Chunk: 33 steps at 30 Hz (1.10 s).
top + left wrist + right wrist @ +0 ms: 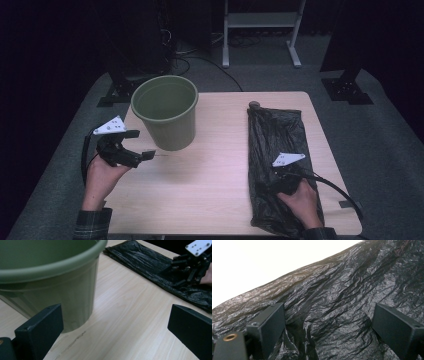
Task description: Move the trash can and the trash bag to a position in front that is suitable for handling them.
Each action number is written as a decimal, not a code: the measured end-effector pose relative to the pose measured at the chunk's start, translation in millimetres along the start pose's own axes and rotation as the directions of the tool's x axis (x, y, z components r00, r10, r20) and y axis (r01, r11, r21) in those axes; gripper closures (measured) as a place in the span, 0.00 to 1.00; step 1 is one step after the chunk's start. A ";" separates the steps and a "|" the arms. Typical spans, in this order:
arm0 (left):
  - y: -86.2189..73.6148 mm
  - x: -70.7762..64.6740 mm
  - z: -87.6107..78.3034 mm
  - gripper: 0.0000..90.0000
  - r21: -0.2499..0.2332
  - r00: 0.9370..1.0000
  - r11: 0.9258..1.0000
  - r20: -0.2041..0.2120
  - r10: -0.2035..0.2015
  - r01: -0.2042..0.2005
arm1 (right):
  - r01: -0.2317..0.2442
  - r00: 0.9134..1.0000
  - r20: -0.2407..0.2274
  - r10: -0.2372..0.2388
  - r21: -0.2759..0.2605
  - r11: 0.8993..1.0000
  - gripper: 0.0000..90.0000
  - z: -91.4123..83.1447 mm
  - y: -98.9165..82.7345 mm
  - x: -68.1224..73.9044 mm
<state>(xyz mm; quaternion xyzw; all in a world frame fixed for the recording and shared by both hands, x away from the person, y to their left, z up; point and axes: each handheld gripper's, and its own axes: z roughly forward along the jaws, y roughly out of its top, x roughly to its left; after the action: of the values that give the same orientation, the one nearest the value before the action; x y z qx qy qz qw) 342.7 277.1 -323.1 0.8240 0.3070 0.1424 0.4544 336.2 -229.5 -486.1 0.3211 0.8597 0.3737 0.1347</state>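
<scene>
We find a green bucket (165,111) upright on the table (210,180), far left; its inside appears bare. A black bag (280,150) lies flat along the right side, well apart from it. The left gripper (145,155) hangs beside the bucket, jaws wide, holding nothing. The right gripper (280,182) rests on the bag, jaws spread wide, plastic bunched between them but not pinched.

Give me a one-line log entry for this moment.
left hand-held gripper: open, beside green bin | right hand-held gripper: open, on black bag
</scene>
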 end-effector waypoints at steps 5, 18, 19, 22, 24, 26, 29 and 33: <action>8.8 5.2 -0.5 0.00 0.000 1.000 1.000 -0.002 0.000 0.000 | 0.000 1.000 0.000 0.000 0.000 1.000 0.11 0.0 0.0 0.0; 41.5 22.0 -5.0 0.00 0.003 0.999 1.000 -0.052 0.015 -0.015 | 0.000 1.000 0.000 0.000 0.000 1.000 0.11 0.0 0.0 0.0; 43.1 24.0 -4.9 0.00 0.006 0.998 1.000 -0.054 0.015 -0.014 | 0.000 1.000 0.000 0.000 0.000 1.000 0.11 0.0 0.0 0.0; 47.7 30.8 -3.4 0.00 0.010 0.998 1.000 -0.060 0.009 -0.009 | 0.000 1.000 -0.001 0.000 0.000 1.000 0.11 0.0 0.0 0.0; 50.4 36.0 -2.6 0.00 0.010 0.998 1.000 -0.066 0.005 -0.004 | 0.000 1.000 -0.001 0.000 0.000 1.000 0.11 0.0 0.0 0.0; 53.2 41.7 -1.3 0.00 0.006 0.998 1.000 -0.065 -0.003 0.004 | 0.000 1.000 -0.001 0.000 0.000 1.000 0.11 0.0 0.0 0.0; 56.1 47.5 0.0 0.00 0.008 0.997 1.000 -0.074 -0.007 0.008 | 0.000 1.000 0.000 0.000 -0.001 1.000 0.11 0.1 0.0 0.0; 60.8 62.1 3.7 0.00 0.017 0.996 1.000 -0.089 -0.019 0.021 | -0.001 1.000 -0.001 0.001 -0.001 1.000 0.11 0.1 0.0 0.1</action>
<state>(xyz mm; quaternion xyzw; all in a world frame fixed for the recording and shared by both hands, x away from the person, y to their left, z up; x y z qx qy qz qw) 415.4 289.9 -277.0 0.8178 0.3364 0.1714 0.4343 336.2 -229.4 -486.1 0.3214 0.8595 0.3743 0.1341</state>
